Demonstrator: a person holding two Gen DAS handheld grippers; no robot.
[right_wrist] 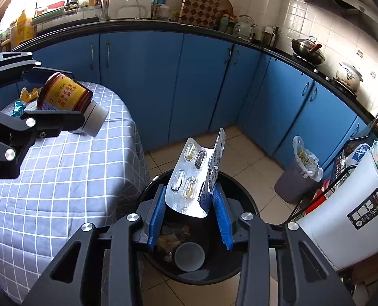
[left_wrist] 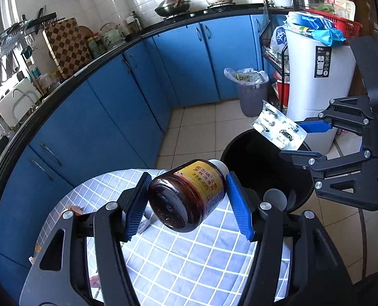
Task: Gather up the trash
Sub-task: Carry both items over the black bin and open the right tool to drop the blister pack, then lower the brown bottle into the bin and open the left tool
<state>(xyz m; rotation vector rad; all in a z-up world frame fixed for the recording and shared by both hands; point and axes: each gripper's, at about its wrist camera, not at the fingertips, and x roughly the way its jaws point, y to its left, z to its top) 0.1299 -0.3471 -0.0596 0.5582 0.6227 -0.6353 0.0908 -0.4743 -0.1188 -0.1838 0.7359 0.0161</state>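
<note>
— Bottle [left_wrist: 187, 195]?
— Lying sideways between the blue pads of the left gripper [left_wrist: 187, 201]; base toward the lens, white cap pointing off at 1 o'clock. Clamped at 9 and 3 o'clock, jaws about half spread. Held above the table [left_wrist: 189, 262] edge, bin [left_wrist: 303, 193] just beyond at 2 o'clock.
— Right side?
— Blister pack [right_wrist: 196, 176] standing up between the pads of the right gripper [right_wrist: 190, 216], lower edge pinched, top leaning toward 1 o'clock. Jaws narrow, gripping the foil. Directly over the bin's mouth [right_wrist: 242, 193].
— Materials?
— Brown glass or plastic, round, with a yellow and red label. Silver foil, creased down the middle, clear oval pockets, some with amber capsules. Ribbed blue pads on black linkage. Round black bin; grey cup [right_wrist: 189, 256] and brown scraps at the bottom. Grey cloth with a white grid on the table, wrappers [right_wrist: 23, 102] at 10 o'clock in the right view.
</note>
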